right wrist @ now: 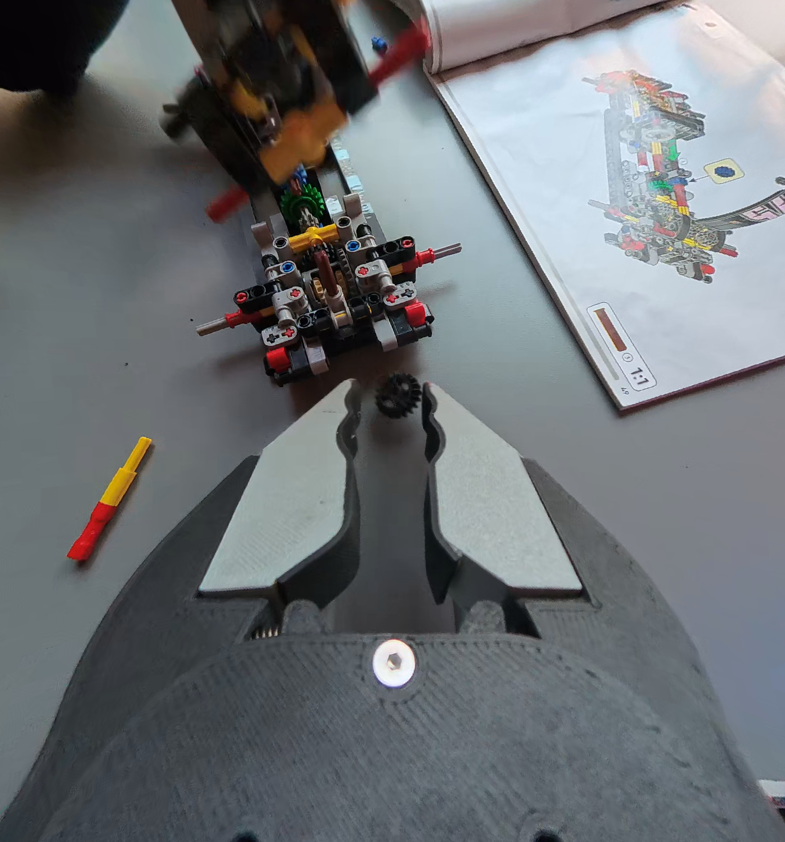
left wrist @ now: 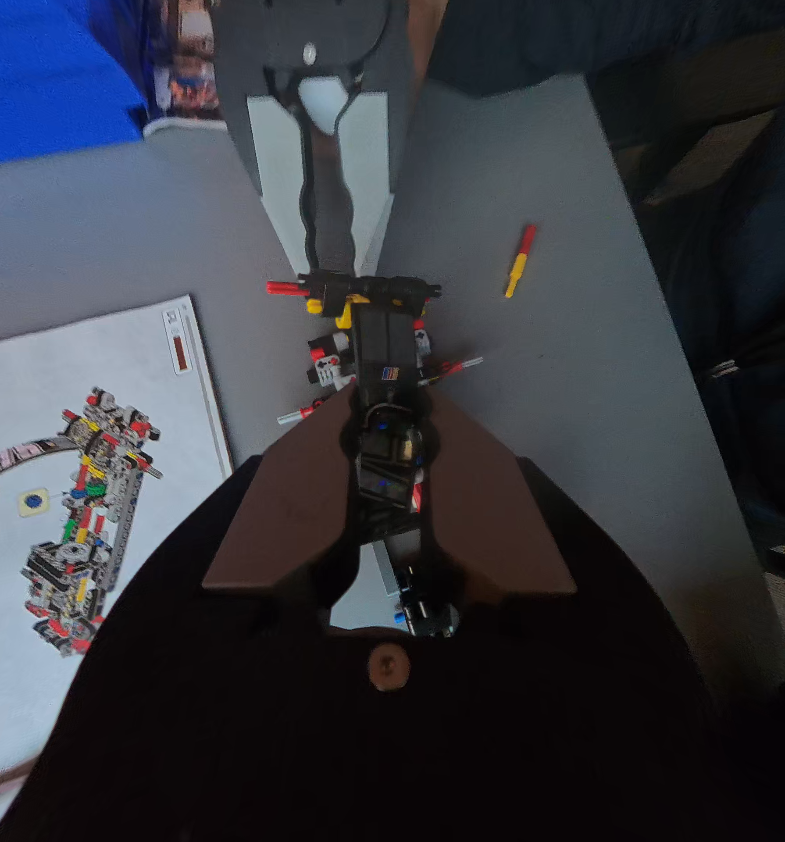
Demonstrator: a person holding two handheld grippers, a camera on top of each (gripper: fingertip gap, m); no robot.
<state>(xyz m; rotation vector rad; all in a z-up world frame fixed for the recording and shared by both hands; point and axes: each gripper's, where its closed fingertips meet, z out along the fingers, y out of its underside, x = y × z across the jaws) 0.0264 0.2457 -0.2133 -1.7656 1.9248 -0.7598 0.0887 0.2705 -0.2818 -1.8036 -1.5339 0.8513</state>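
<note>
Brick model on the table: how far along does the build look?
Done: the brick model carries many beams, axles and a green gear. In hand: the left tool clamps its black body; a black gear lies between the right tool's open fingers, ungripped. Left: that gear and a red-yellow piece lie loose.

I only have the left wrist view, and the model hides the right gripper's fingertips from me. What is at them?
Observer: A small black gear lies on the table between the right gripper's fingertips.
Operator: Is it gripped?
Observer: No. The jaws stand open, and a gap shows between the gear and one finger.
Operator: What faces it on the model?
Observer: The brick model's end, where a brown axle sits in the middle.
</note>
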